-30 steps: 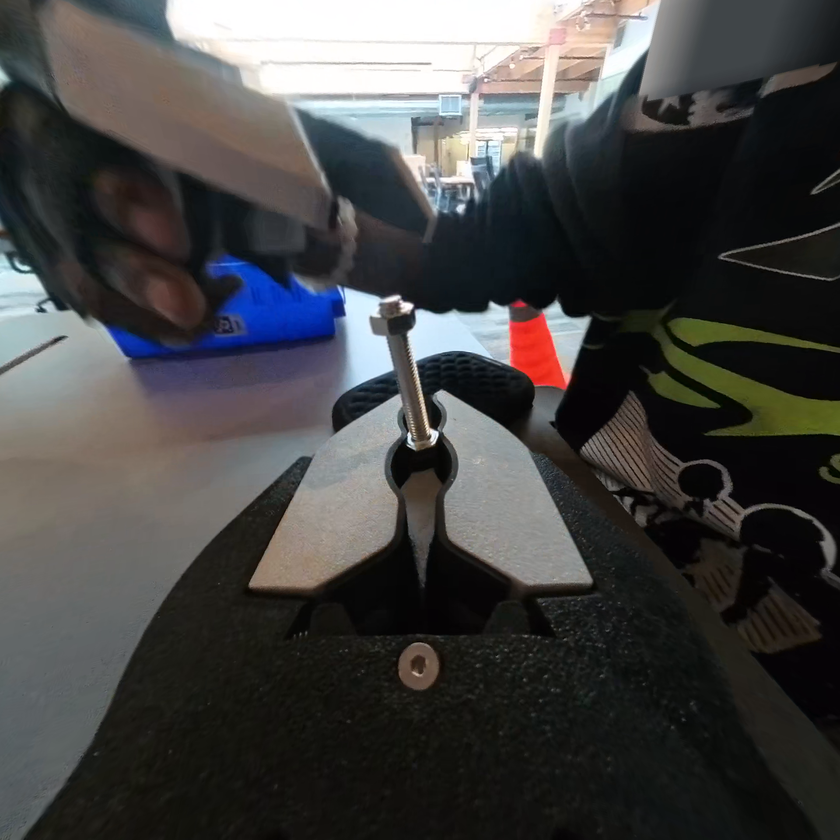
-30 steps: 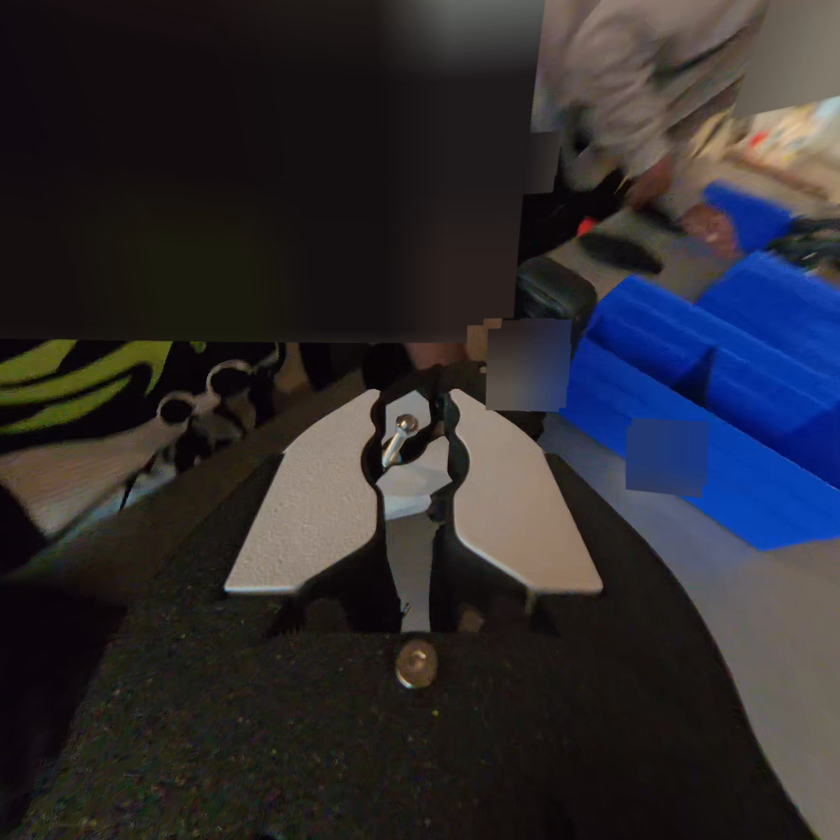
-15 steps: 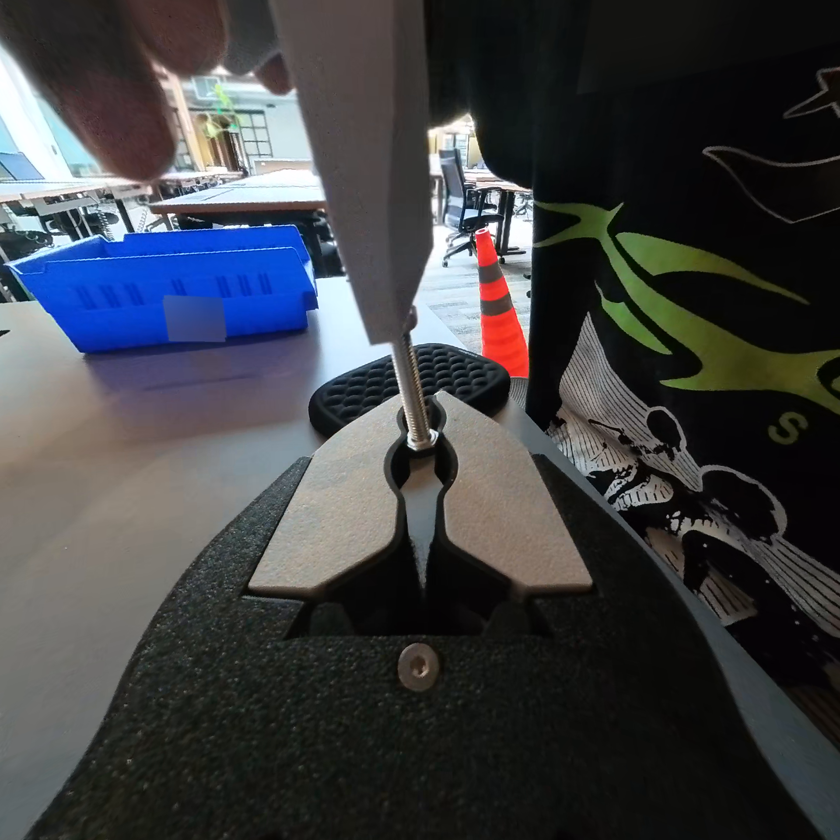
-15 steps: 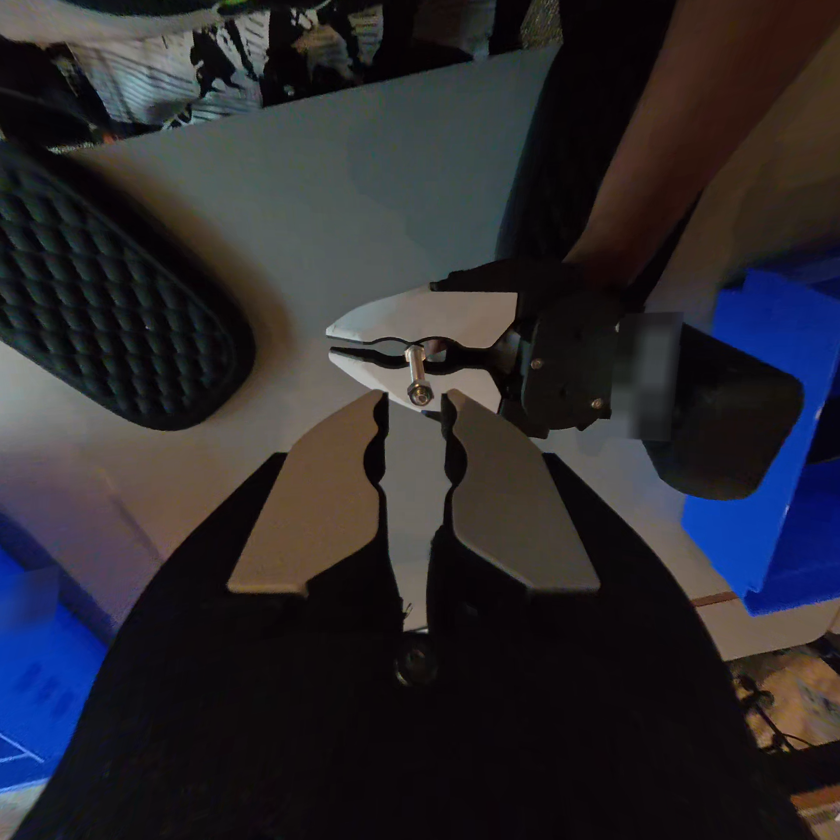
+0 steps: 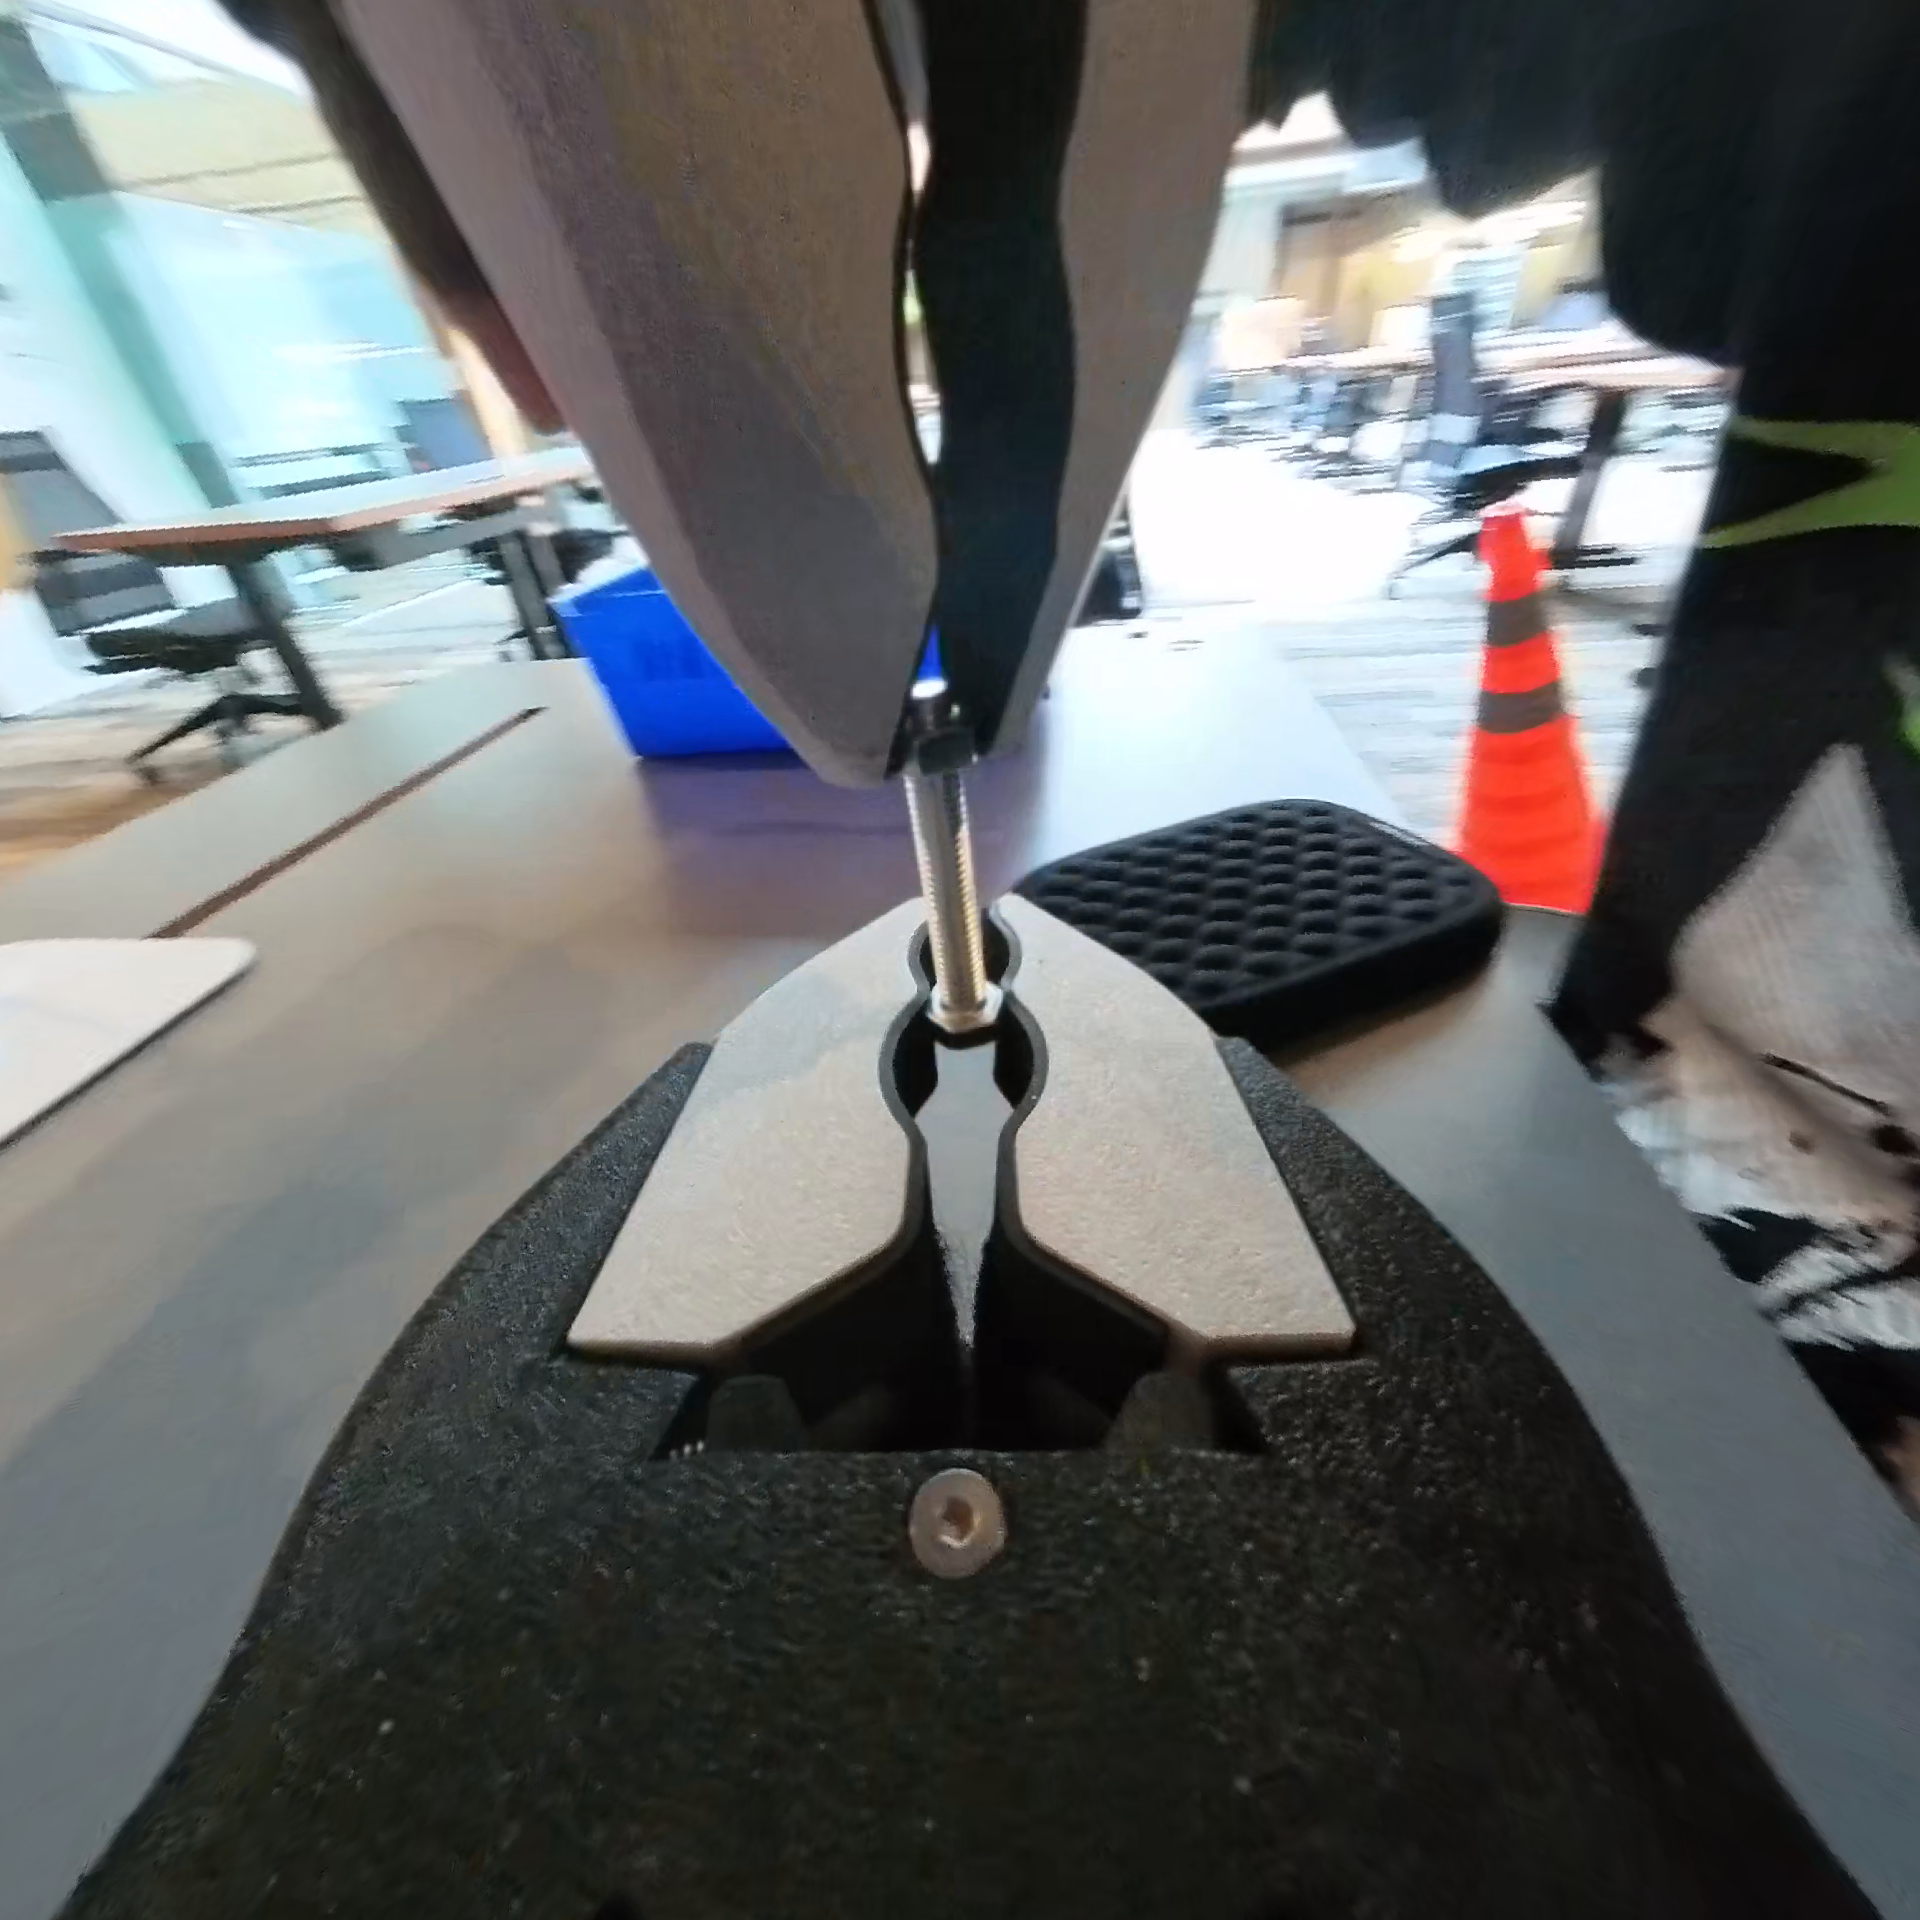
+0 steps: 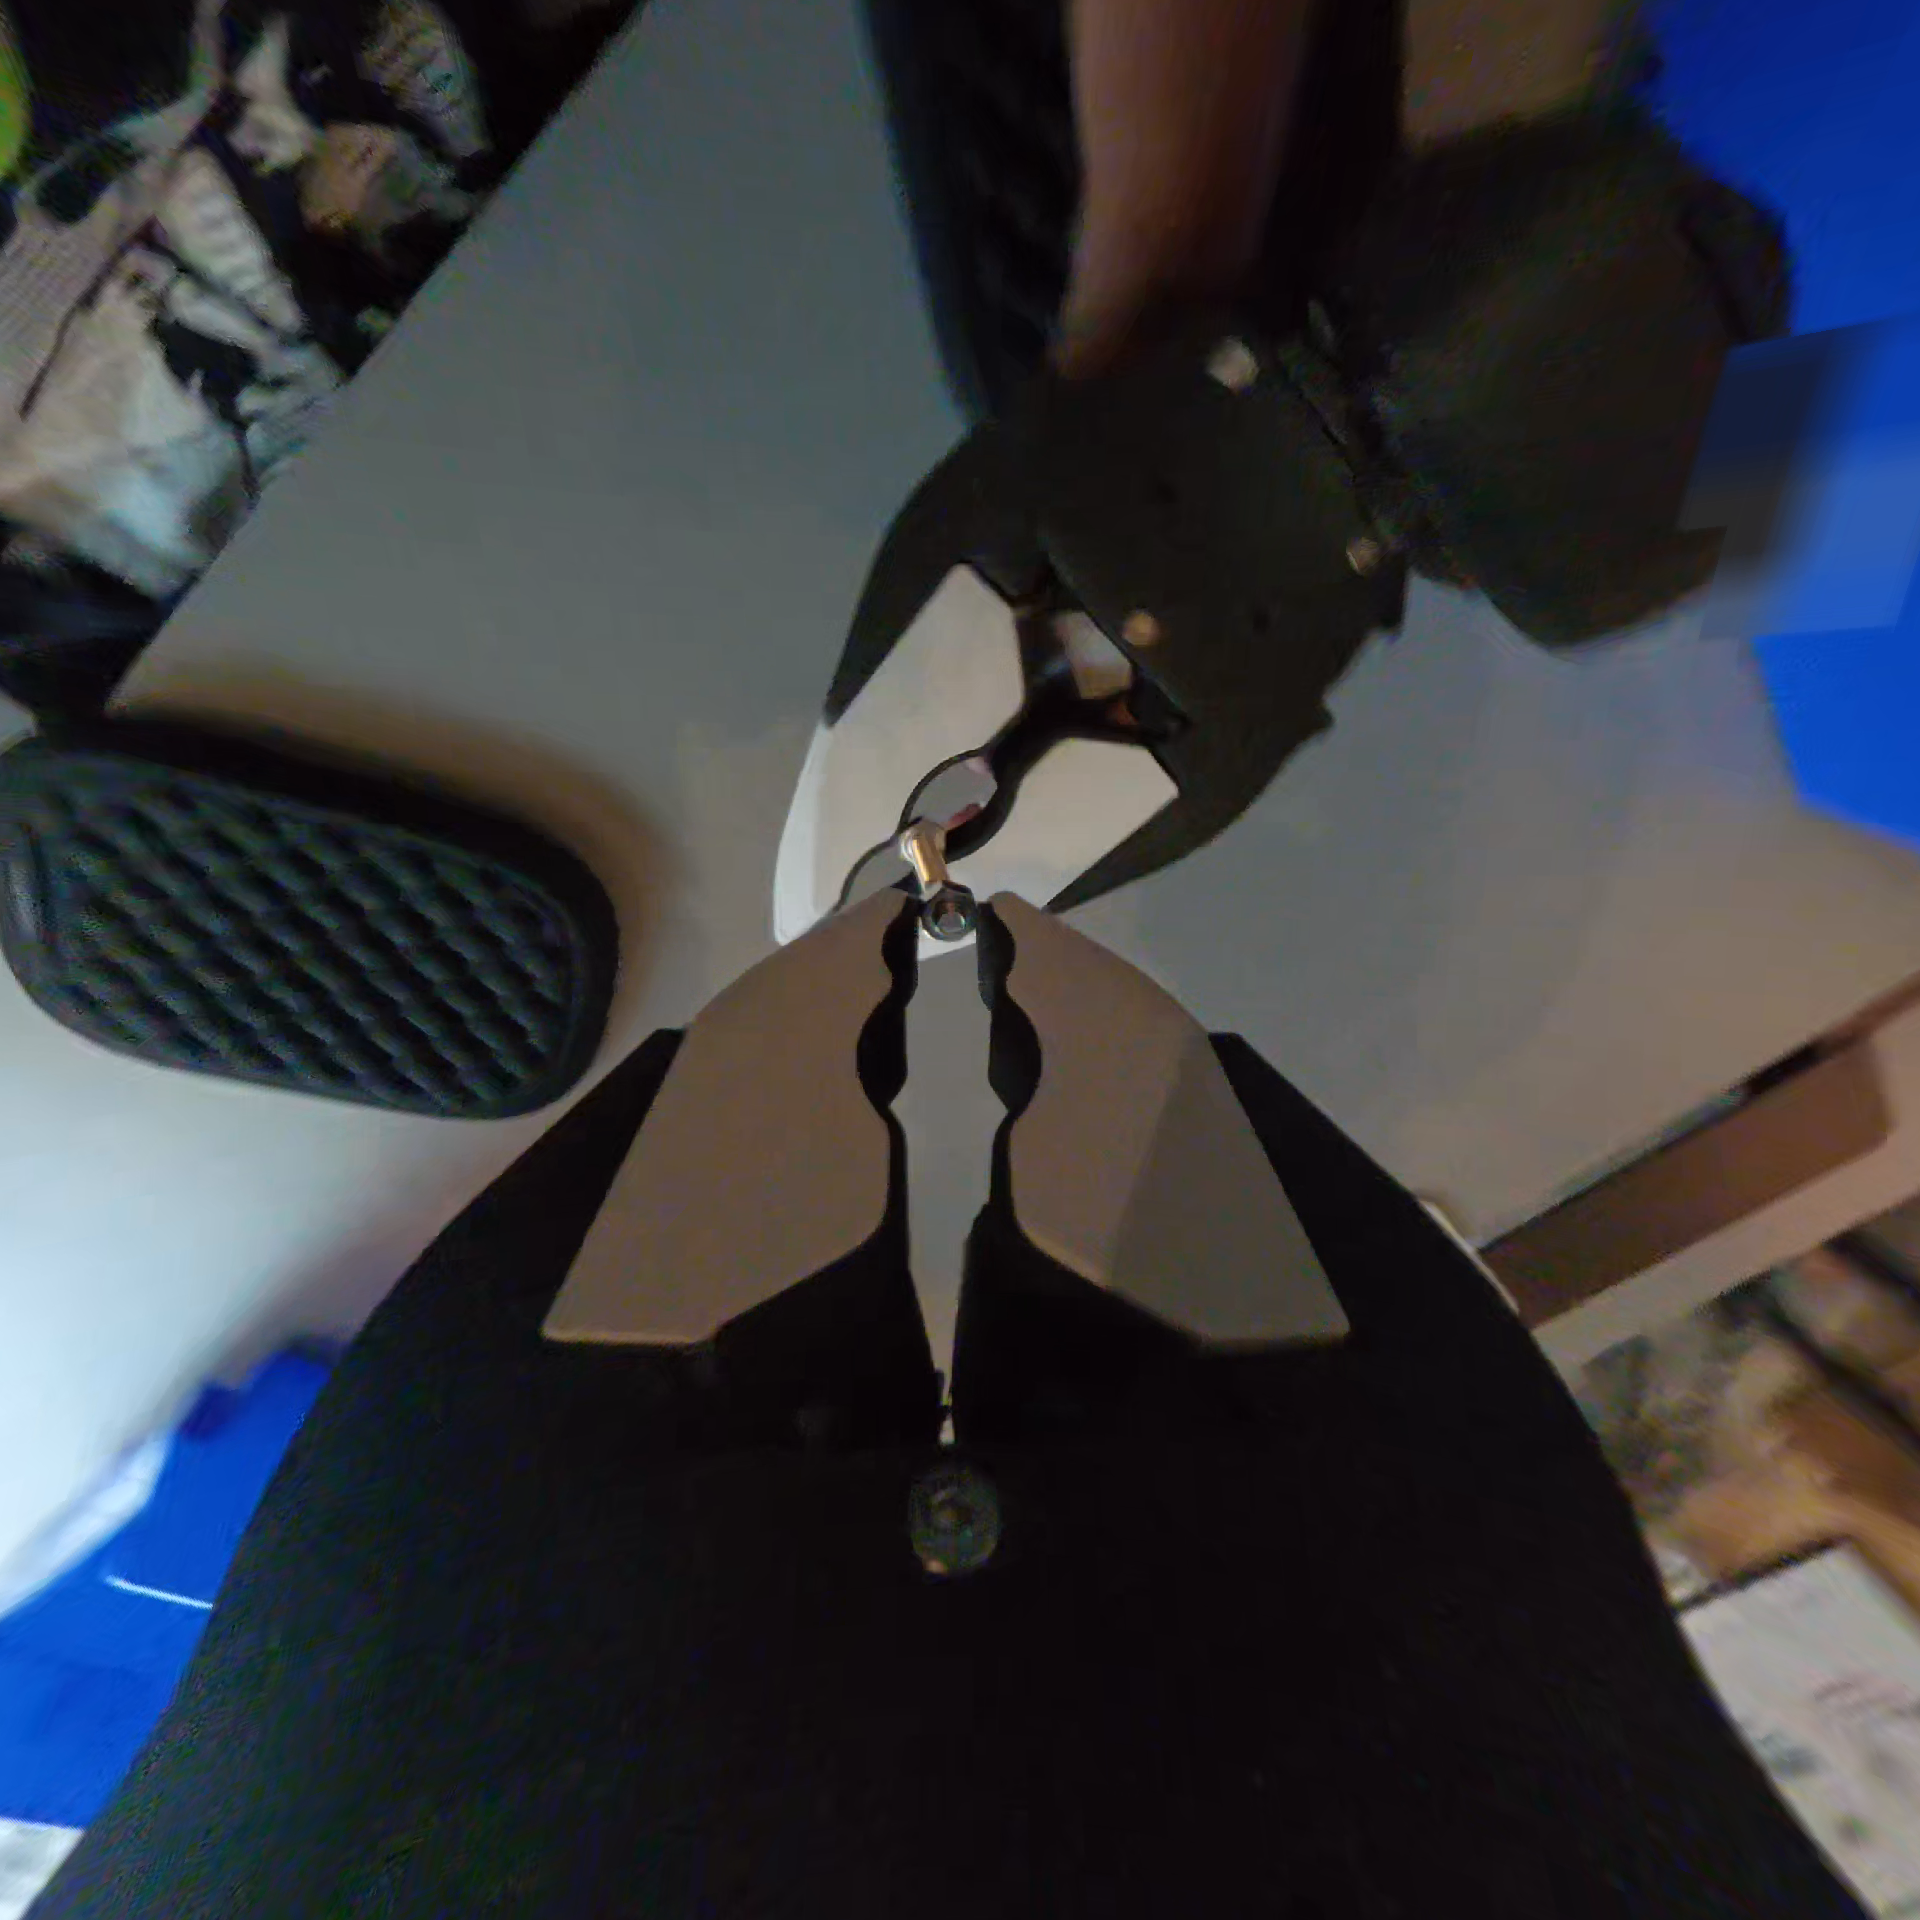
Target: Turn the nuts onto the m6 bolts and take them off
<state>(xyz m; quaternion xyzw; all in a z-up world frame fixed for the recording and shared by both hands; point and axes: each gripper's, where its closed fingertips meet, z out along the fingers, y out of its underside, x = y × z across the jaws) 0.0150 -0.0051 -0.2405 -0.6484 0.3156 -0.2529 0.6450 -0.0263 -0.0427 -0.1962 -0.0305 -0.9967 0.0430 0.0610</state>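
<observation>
Bolt [image 5: 951,894] stands upright in the left jaws [image 5: 961,1023], which are nearly shut and clamp its lower shank just above the head. A second ago the right jaws [image 6: 948,920] were wide and off to one side; now they have narrowed on the nut [image 5: 938,740] at the bolt's top end, pads apparently touching its flats. Turning can likely begin. Silver thread shows bare between nut and left jaws. Beyond the bolt lie a black mat [image 5: 1262,909] and a blue bin [image 5: 665,681] on the table [image 5: 312,1039].
</observation>
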